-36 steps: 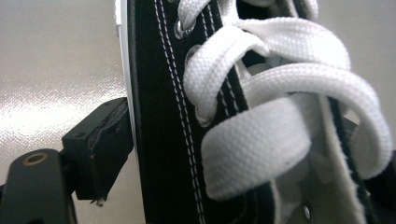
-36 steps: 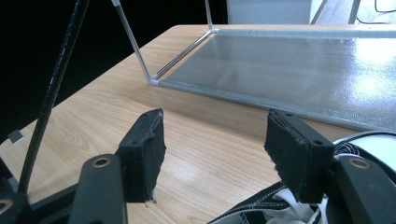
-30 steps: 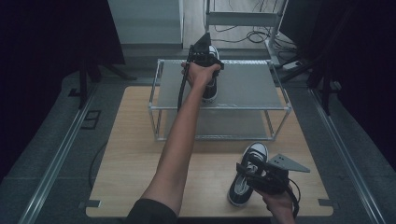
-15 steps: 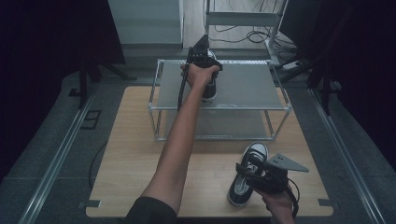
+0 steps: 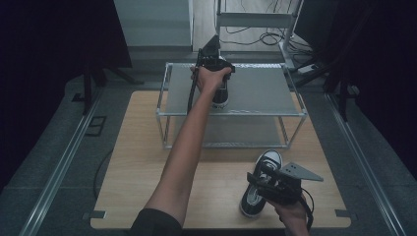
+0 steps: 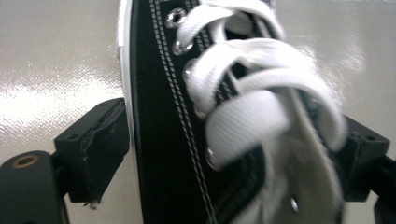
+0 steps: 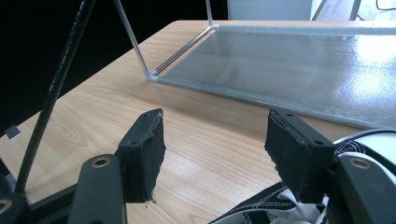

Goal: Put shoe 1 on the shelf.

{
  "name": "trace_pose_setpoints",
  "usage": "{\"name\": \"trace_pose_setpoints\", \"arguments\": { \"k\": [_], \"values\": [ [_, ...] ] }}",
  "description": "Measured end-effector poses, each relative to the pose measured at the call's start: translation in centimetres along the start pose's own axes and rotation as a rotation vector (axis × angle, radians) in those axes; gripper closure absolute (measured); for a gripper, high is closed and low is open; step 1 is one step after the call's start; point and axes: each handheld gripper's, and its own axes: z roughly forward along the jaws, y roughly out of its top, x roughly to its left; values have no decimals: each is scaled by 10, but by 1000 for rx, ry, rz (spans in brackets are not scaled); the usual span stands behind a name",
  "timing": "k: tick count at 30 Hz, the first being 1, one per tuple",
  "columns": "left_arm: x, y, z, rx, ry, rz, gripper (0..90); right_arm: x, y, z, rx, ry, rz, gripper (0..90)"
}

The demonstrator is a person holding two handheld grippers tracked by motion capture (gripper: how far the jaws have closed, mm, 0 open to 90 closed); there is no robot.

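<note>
At five o'clock on the desk (image 5: 147,196), the right gripper (image 7: 215,154) hangs over the second sneaker (image 5: 258,184), jaws spread and apparently gripping nothing. At twelve o'clock, the left gripper (image 6: 224,154) has just been opening, releasing the first sneaker (image 6: 210,116) between its jaws onto the rack (image 5: 260,91).

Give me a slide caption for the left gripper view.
Open tongs straddling a black sneaker on the grey shelf.
</note>
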Motion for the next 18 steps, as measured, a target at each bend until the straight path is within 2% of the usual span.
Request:
{"name": "trace_pose_setpoints", "arguments": {
  "k": [9,15,18],
  "values": [
    [11,-17,-31,-99,-171,163,170,5,1,0,4,5,-12,376],
    [24,-33,-48,-144,-275,281,203,8,0,3,17,9,-28,377],
    [31,-41,-56,-151,-320,318,205,10,-1,5,32,15,-35,387]
  ]
}}
